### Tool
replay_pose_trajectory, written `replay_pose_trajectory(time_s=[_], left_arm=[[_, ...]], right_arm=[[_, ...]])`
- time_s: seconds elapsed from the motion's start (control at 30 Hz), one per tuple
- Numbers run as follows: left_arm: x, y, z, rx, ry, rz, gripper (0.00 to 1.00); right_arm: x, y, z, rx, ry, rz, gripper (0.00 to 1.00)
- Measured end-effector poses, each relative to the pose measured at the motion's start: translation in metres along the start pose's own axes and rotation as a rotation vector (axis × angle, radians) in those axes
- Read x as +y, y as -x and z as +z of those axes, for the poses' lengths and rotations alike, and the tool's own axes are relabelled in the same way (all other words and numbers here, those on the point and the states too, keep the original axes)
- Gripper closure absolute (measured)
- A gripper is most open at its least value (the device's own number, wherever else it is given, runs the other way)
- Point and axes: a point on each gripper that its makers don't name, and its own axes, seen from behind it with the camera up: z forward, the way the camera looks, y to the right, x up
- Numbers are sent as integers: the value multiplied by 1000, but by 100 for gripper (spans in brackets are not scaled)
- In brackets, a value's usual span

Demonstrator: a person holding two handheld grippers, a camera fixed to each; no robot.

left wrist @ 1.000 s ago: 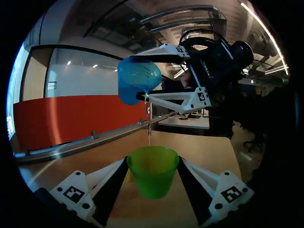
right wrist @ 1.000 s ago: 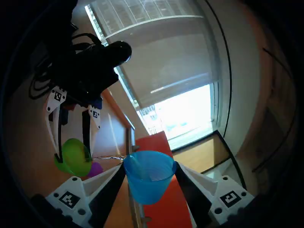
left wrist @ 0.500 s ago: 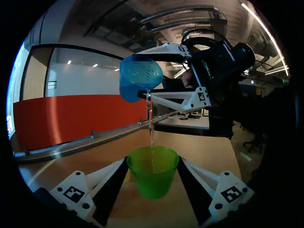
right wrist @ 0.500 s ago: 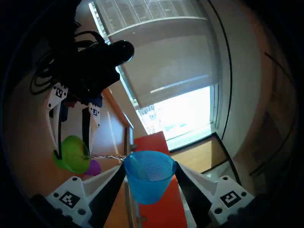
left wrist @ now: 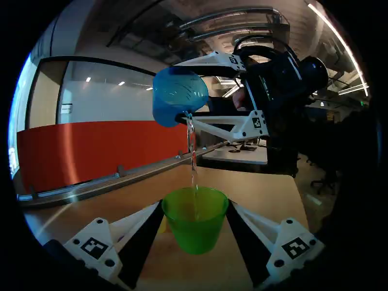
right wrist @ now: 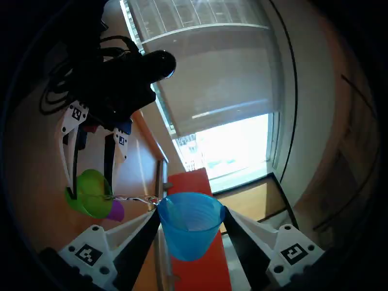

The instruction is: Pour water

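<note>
A green cup stands upright between the fingers of my left gripper, which is shut on it above the wooden table. Over it, my right gripper holds a blue cup tipped on its side. A thin stream of water falls from the blue cup's rim into the green cup. In the right gripper view the blue cup sits clamped in my right gripper, the water stream runs across to the green cup, and the left gripper grips that cup.
A purple cup lies just past the green cup in the right gripper view. A red partition with a metal rail runs along the table's far edge. Beyond the table's right edge are office chairs.
The blue cup has tipped a little further and risen slightly. The water stream has grown from a short trickle to a steady stream reaching the green cup, which has stayed put.
</note>
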Motion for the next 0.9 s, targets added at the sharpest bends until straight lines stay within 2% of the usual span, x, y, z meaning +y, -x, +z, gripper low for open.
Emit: replay_pose_trajectory(time_s=[0.9], left_arm=[[-1,0,1,3,-3,-3,11]], right_arm=[[6,1,2,-8,16,-83,7]])
